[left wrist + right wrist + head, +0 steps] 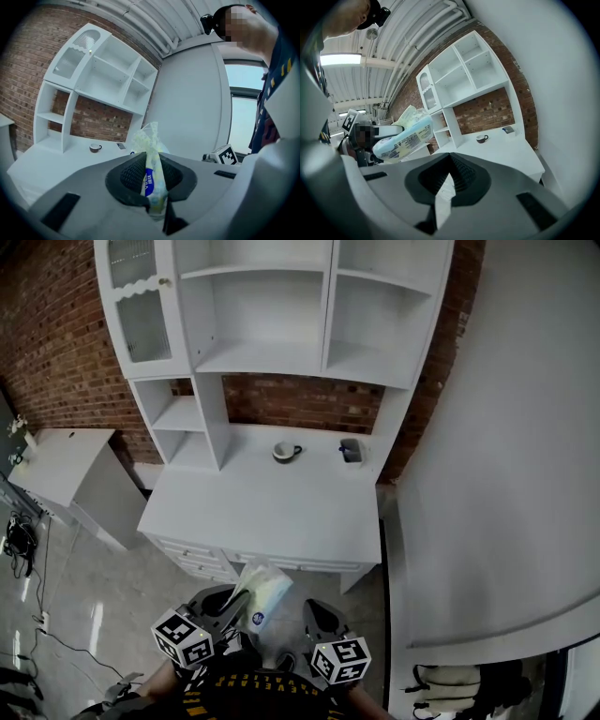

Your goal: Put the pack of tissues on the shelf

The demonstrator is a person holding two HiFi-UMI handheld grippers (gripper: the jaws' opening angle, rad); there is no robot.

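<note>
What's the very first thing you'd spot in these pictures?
Probably the crinkly pack of tissues, pinched in the left hand-held gripper at the bottom of the head view. Next comes the big white shelf unit against the red brick wall, with a small cup on the desktop below.

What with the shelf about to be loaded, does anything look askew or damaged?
Nothing really. The tissue pack is squashed between the left gripper's jaws, as expected; the cup stands upright on the desk, and the shelf looks intact.
</note>
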